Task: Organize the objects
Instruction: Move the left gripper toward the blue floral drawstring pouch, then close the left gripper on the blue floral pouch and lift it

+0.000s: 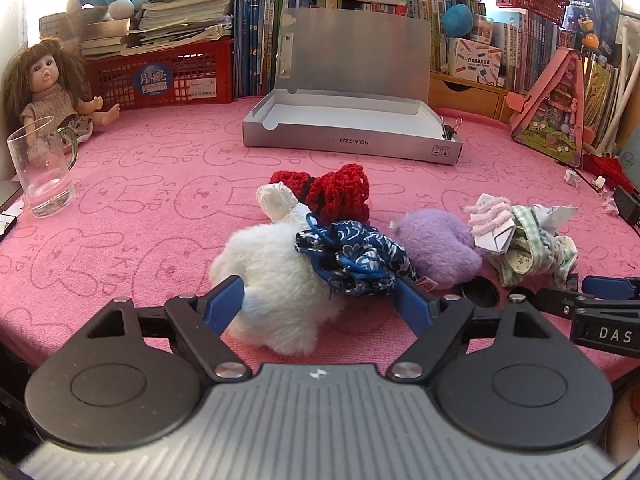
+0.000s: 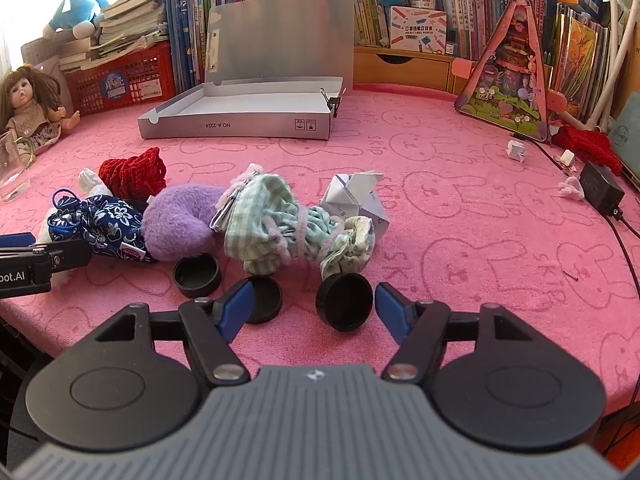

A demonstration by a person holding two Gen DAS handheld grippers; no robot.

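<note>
A: Pink towelling cloth [image 2: 460, 184], rabbit-printed, covers the table; on it, one heap near the front edge: white plush toy [image 1: 272, 284], navy floral pouch [image 1: 352, 258], red crochet piece [image 1: 336, 196], purple plush [image 1: 438, 246], green gingham cloth [image 2: 264, 220], folded paper [image 2: 356, 196]; likely piled there for sorting.

B: Destination?

A: Silver file box [image 1: 352, 128], lid propped open, well behind the heap, seemingly empty save a binder clip [image 1: 450, 128] on its right wall; probably the receptacle.

B: Left gripper [image 1: 320, 300]?

A: Part-open; blue pads flank the white plush and pouch; the left pad seems to touch the fur; whether it grips, I cannot tell.

B: Right gripper [image 2: 314, 306]?

A: Part-open; between its pads, a black cap [image 2: 344, 300] tilted on edge; a second cap [image 2: 262, 298] lies behind the left pad; a third [image 2: 197, 274] further left; neither pad visibly presses; nothing held.
</note>
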